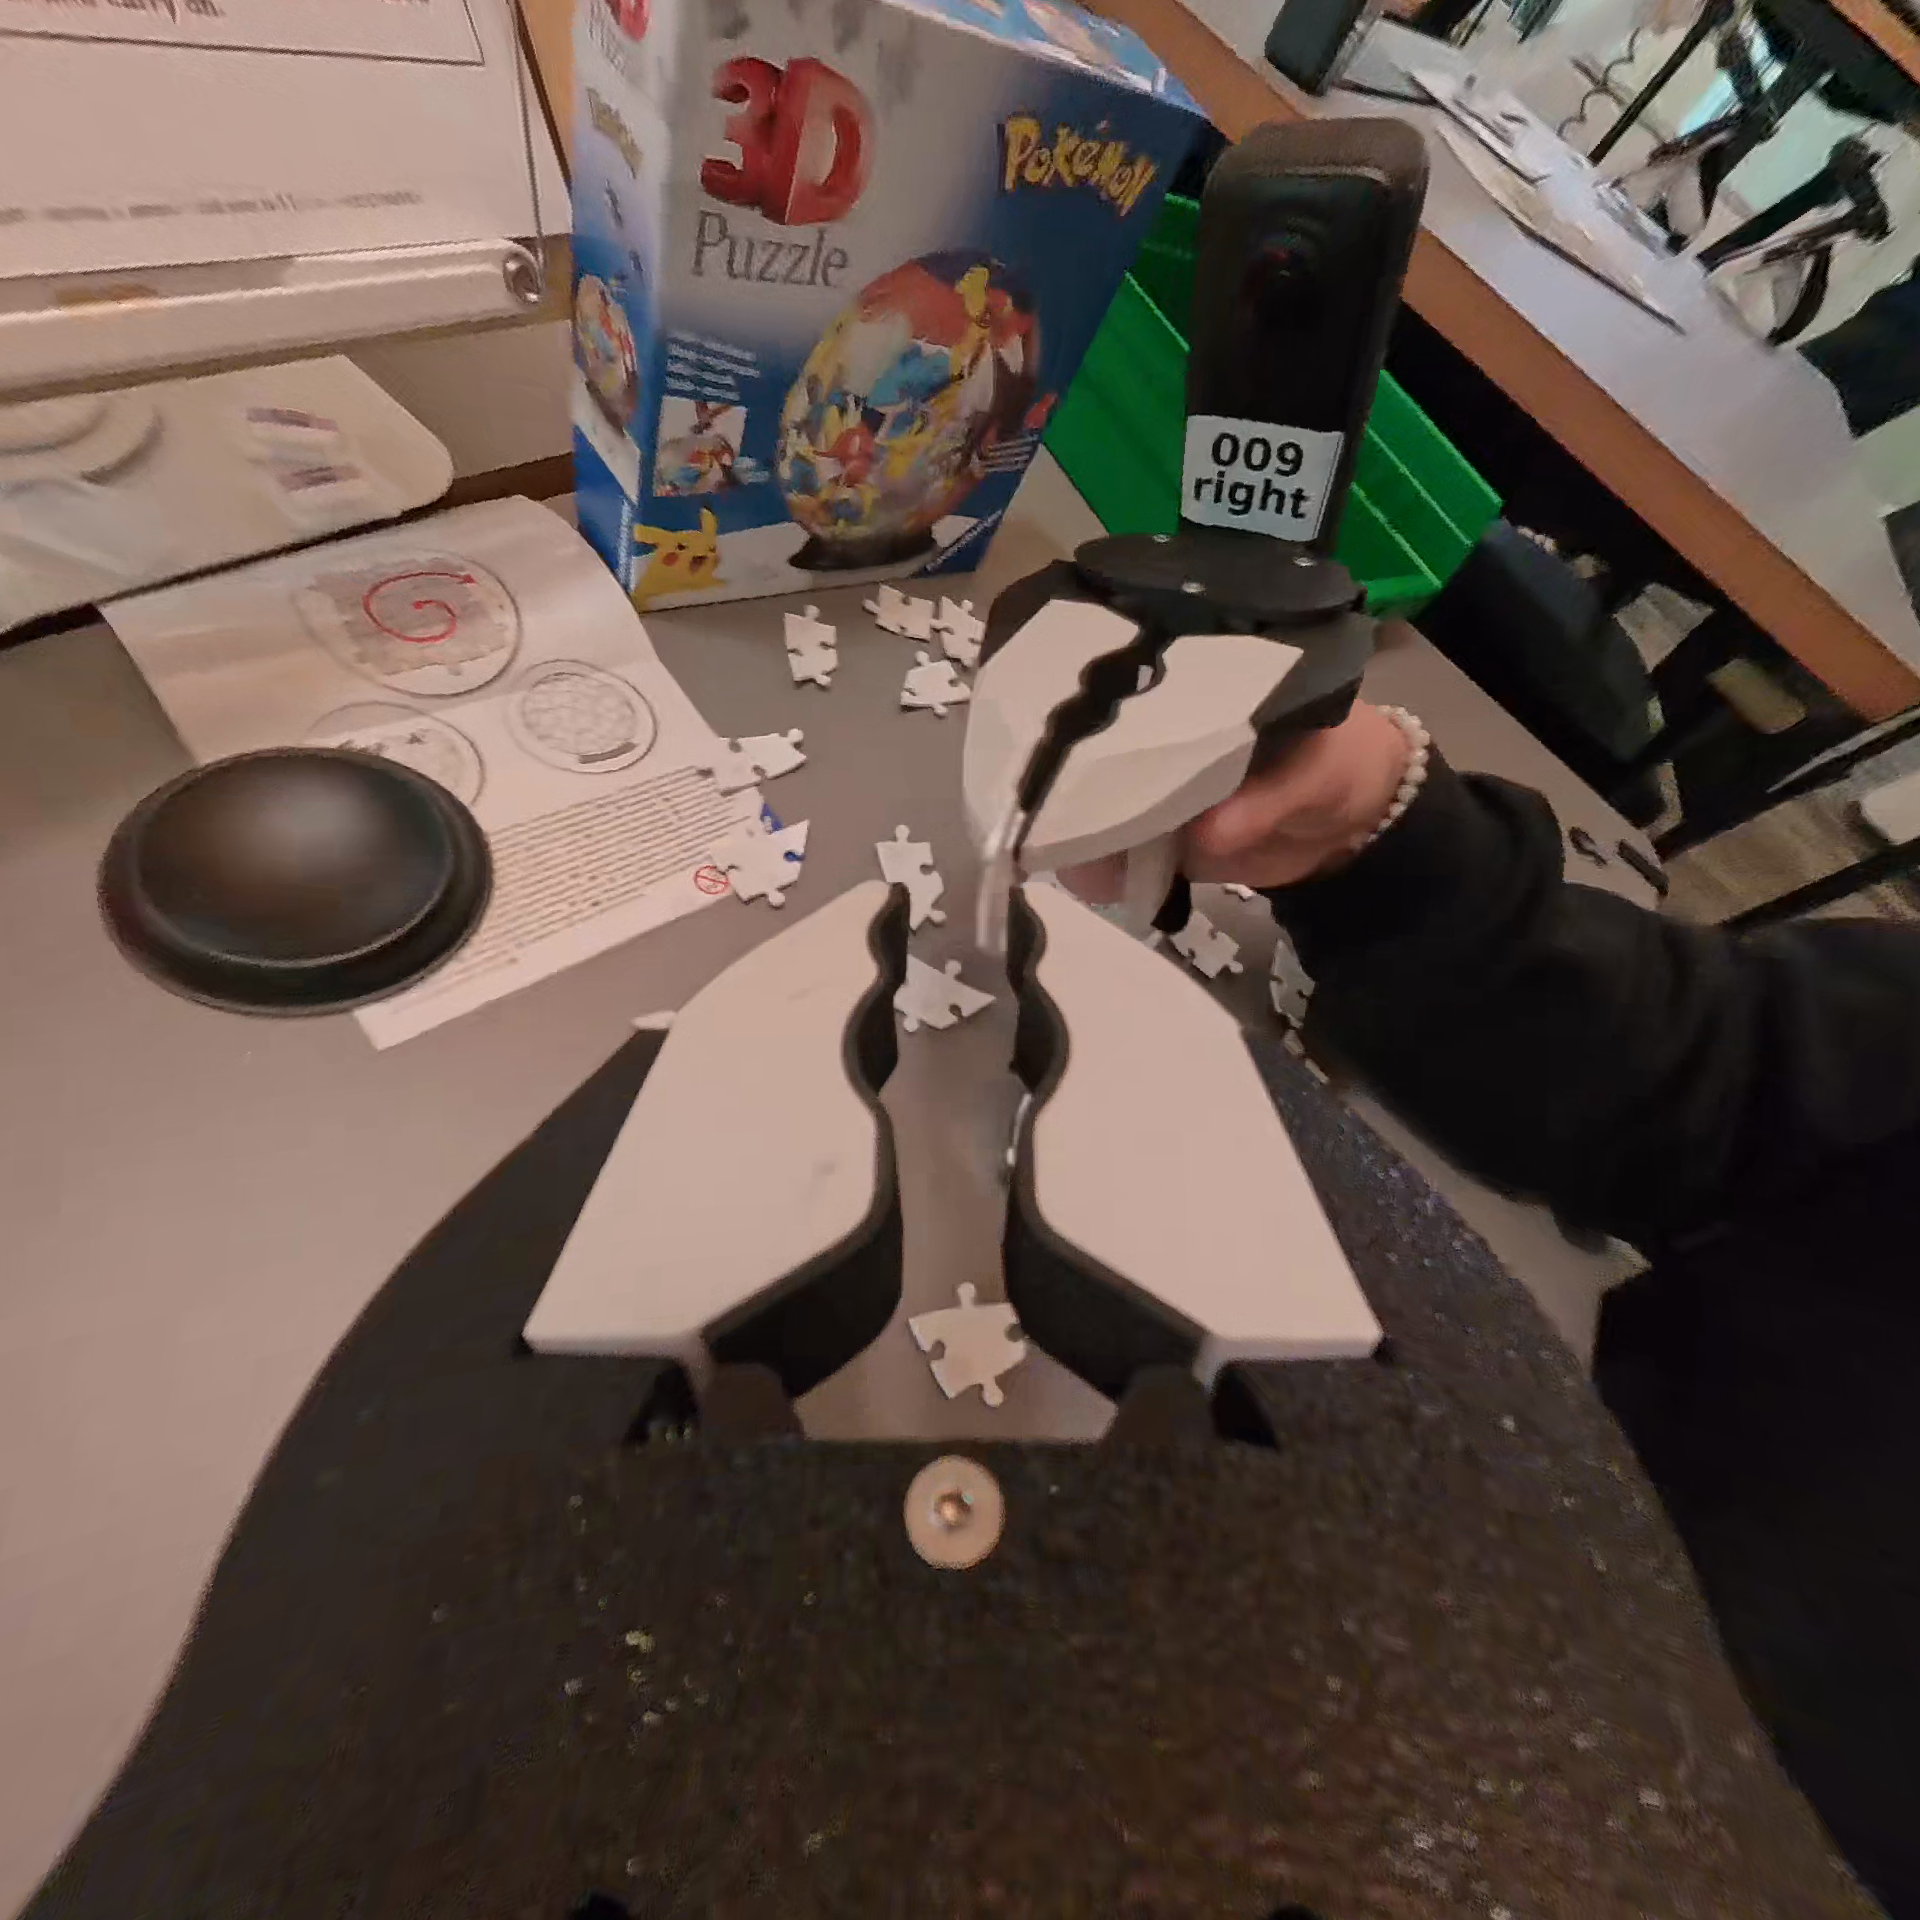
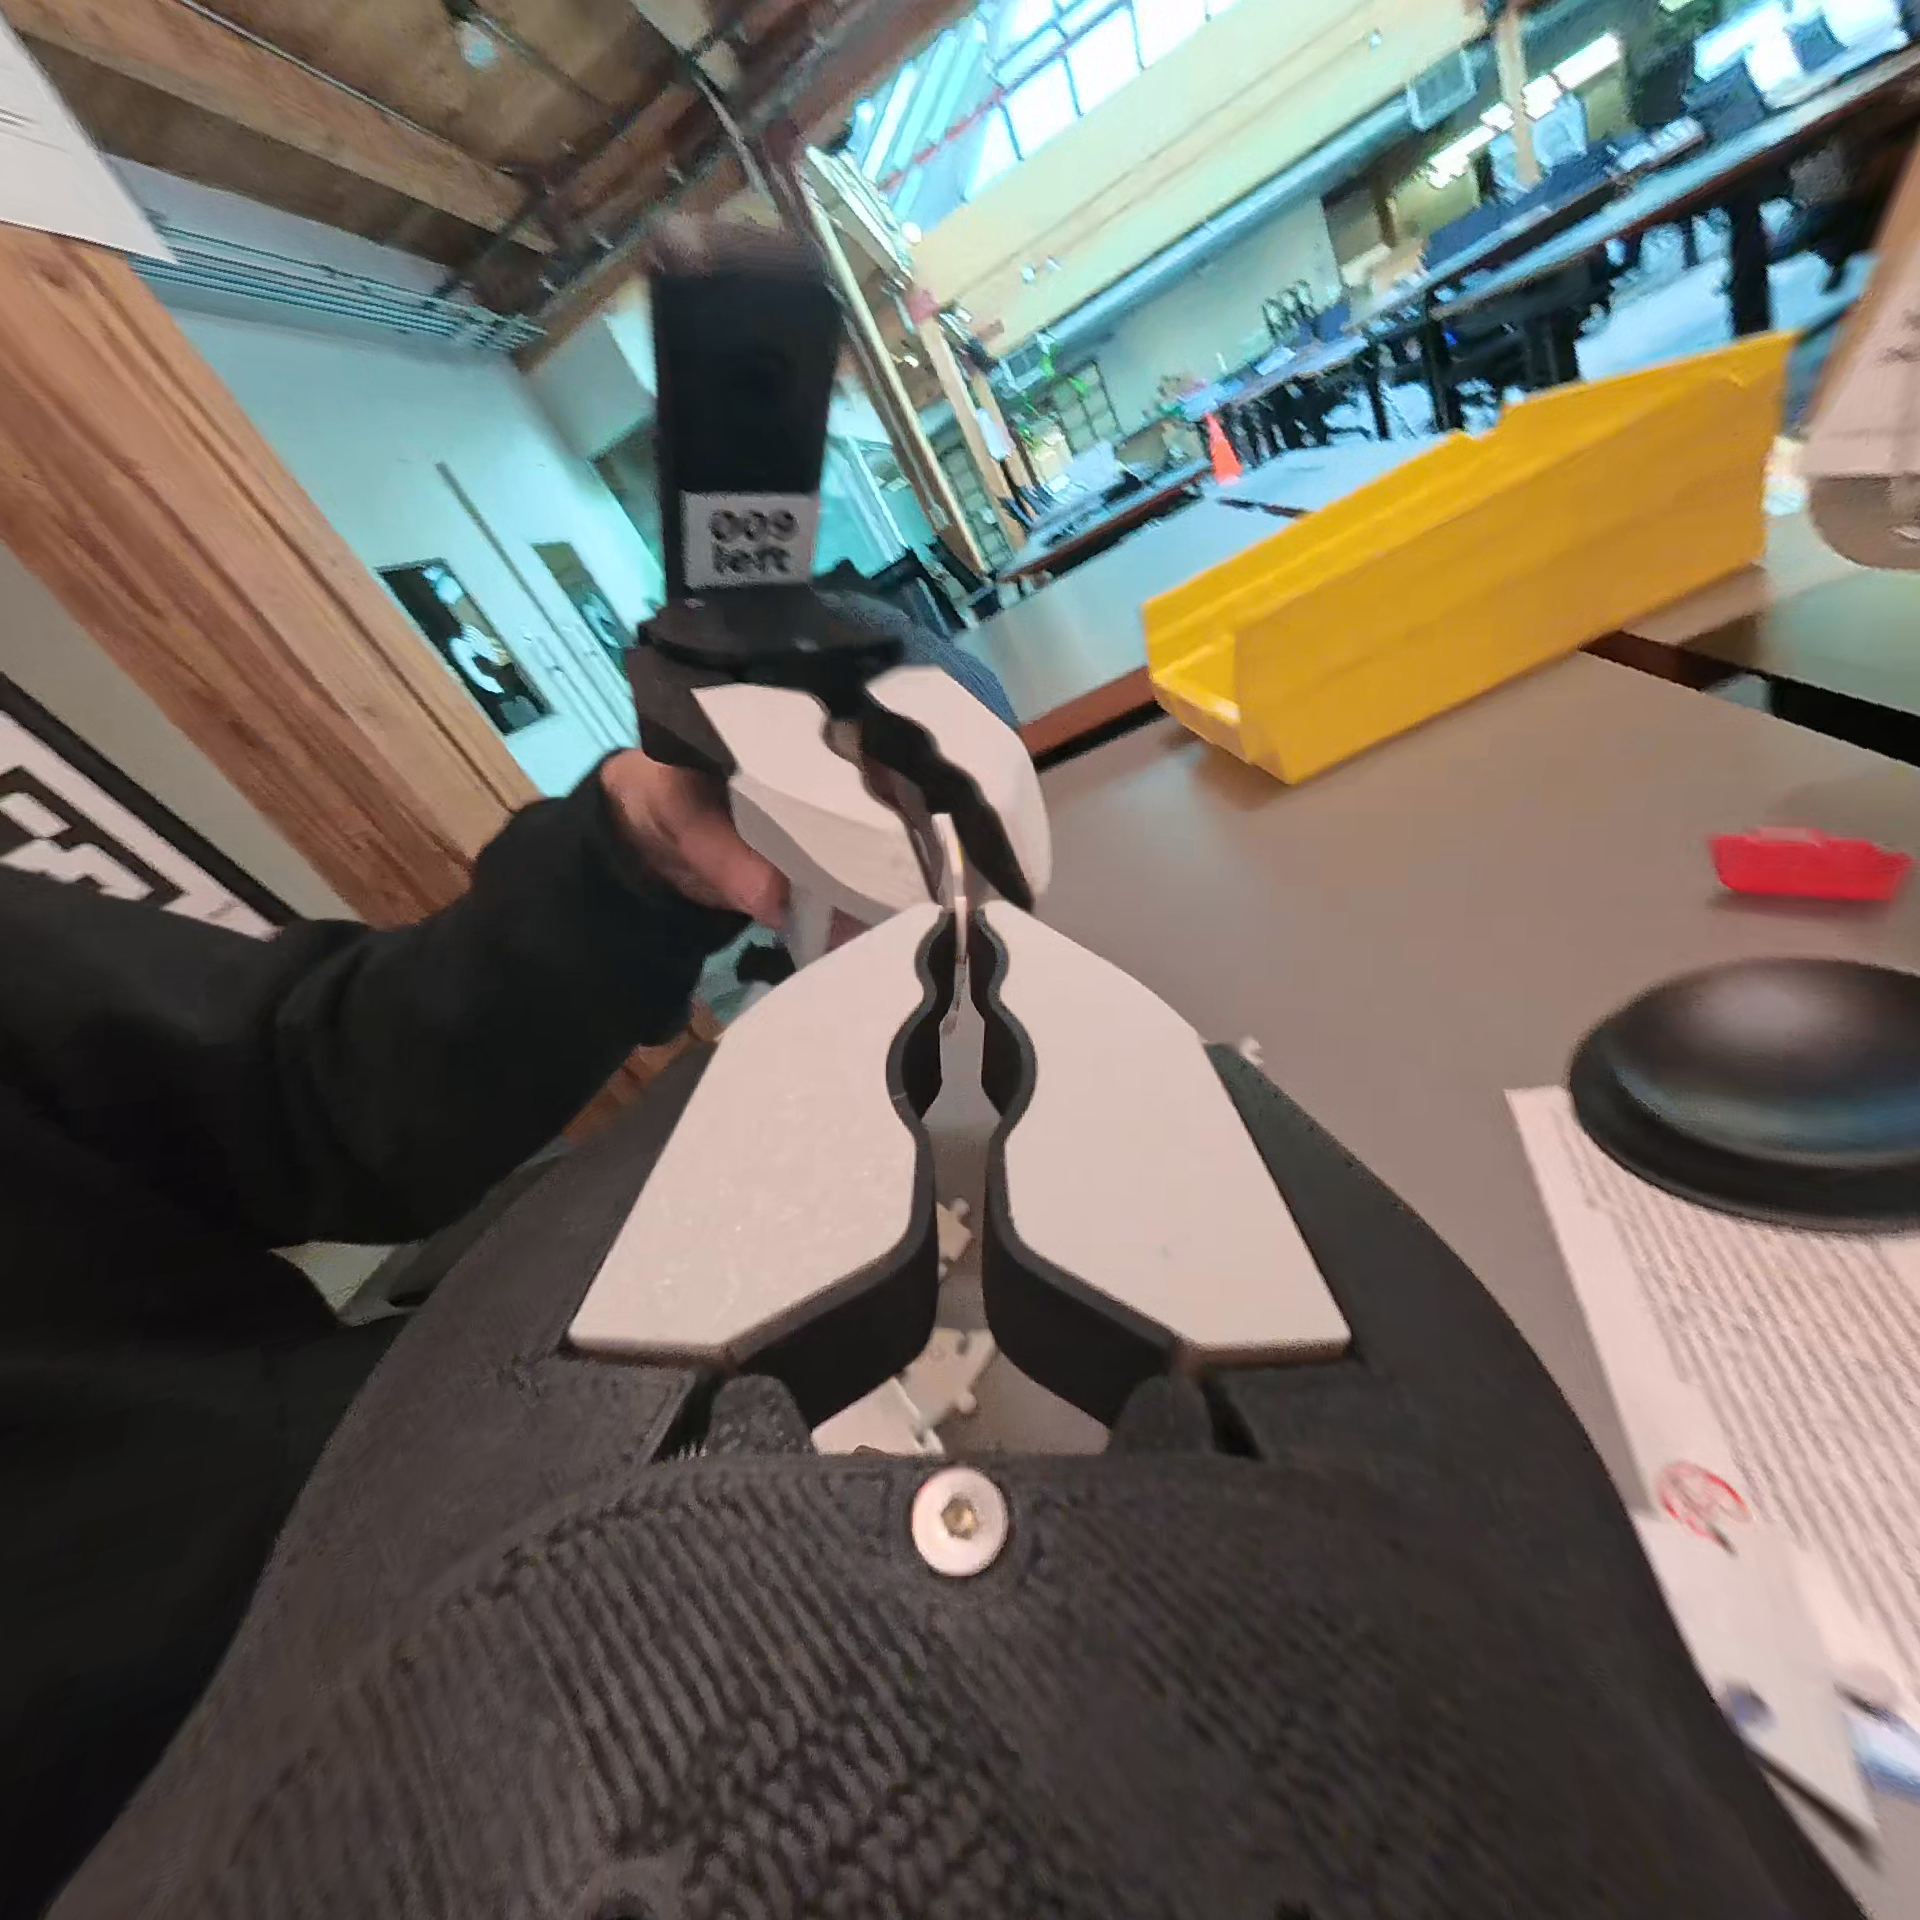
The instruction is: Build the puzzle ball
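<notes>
Left gripper (image 1: 958,899) fills the foreground, its jaws standing partly open with nothing pressed between the pads. Right gripper (image 1: 1013,831) faces it from beyond and points down, so the two sets of fingertips nearly meet. Its jaws are closed on a thin white puzzle piece (image 1: 992,904), held edge-on with the long axis hanging down into the left gripper's gap, close to that gripper's right-hand finger. Contact there cannot be confirmed.

Grey tabletop (image 1: 260,1195) carries, by size:
- a blue and white cardboard puzzle box (image 1: 831,312), upright at the back
- a printed instruction sheet (image 1: 582,831)
- a black domed stand (image 1: 296,878) resting on that sheet
- loose white puzzle pieces (image 1: 940,992) scattered beneath both grippers

Yellow plastic bin (image 2: 1455,582) sits on the far side, in an open workshop hall with long benches.
</notes>
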Available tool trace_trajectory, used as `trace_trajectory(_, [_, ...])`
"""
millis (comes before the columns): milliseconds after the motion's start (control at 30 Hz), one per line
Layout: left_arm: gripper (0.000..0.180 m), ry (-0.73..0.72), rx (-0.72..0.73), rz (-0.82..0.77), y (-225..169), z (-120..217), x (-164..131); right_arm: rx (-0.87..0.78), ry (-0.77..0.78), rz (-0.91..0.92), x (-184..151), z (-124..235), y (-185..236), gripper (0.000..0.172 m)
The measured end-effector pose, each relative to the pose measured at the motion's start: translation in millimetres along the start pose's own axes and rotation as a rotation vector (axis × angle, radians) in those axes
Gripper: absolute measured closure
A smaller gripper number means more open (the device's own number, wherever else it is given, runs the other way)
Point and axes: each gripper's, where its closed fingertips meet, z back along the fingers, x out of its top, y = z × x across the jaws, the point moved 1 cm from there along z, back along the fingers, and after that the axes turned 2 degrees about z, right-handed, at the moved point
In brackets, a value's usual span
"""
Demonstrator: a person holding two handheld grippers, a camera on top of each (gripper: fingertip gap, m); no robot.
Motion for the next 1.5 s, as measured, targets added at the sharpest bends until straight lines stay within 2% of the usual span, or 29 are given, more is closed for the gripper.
trace_trajectory(67, [0.168, -0.007, -0.017, 0.038, -5, 3, -4, 0.003, 0.006, 0.01, 1, -6, 6, 0.17])
trace_trajectory(100, [0.177, -0.015, -0.022, 0.041, -8, 5, -5, -0.015, 0.024, 0.036, -1, -8, 6, 0.169])
trace_trajectory(233, [0.179, -0.004, -0.011, -0.018, -15, 15, -15, 0.035, 0.114, 0.075, -10, -12, 18, 0.169])
trace_trajectory(267, [0.179, 0.033, -0.015, -0.016, -18, 17, -22, 0.038, 0.156, 0.105, -14, -13, 20, 0.165])
trace_trajectory(333, [0.179, 0.135, -0.041, -0.012, -25, 21, -37, -0.013, 0.247, 0.201, -23, -14, 19, 0.14])
trace_trajectory(400, [0.179, 0.23, -0.05, -0.025, -30, 26, -51, -0.008, 0.318, 0.31, -32, -19, 27, 0.134])
trace_trajectory(433, [0.179, 0.28, -0.06, -0.038, -34, 27, -58, 0.02, 0.333, 0.345, -36, -23, 34, 0.136])
trace_trajectory(533, [0.179, 0.378, -0.035, -0.081, -38, 28, -72, 0.155, 0.417, 0.349, -52, -30, 57, 0.161])
trace_trajectory(567, [0.179, 0.393, -0.013, -0.102, -36, 29, -74, 0.137, 0.436, 0.349, -53, -31, 55, 0.169])
trace_trajectory(667, [0.178, 0.296, 0.025, -0.106, -34, 32, -65, 0.093, 0.389, 0.338, -41, -34, 54, 0.17])
trace_trajectory(800, [0.172, -0.016, 0.015, -0.05, -38, 37, -40, 0.051, 0.291, 0.271, -22, -33, 53, 0.17])
trace_trajectory(933, [0.172, -0.119, 0.017, -0.007, -37, 40, -39, 0.028, 0.296, 0.257, -22, -36, 54, 0.17])
trace_trajectory(1133, [0.178, -0.104, -0.007, -0.017, -41, 40, -50, 0.077, 0.302, 0.254, -24, -38, 63, 0.169])
trace_trajectory(1333, [0.179, 0.069, -0.067, 0.077, -45, 39, -78, 0.152, 0.426, 0.277, -48, -34, 66, 0.168])
trace_trajectory(1500, [0.179, 0.199, -0.124, 0.128, -50, 31, -99, 0.182, 0.406, 0.275, -50, -33, 68, 0.153])
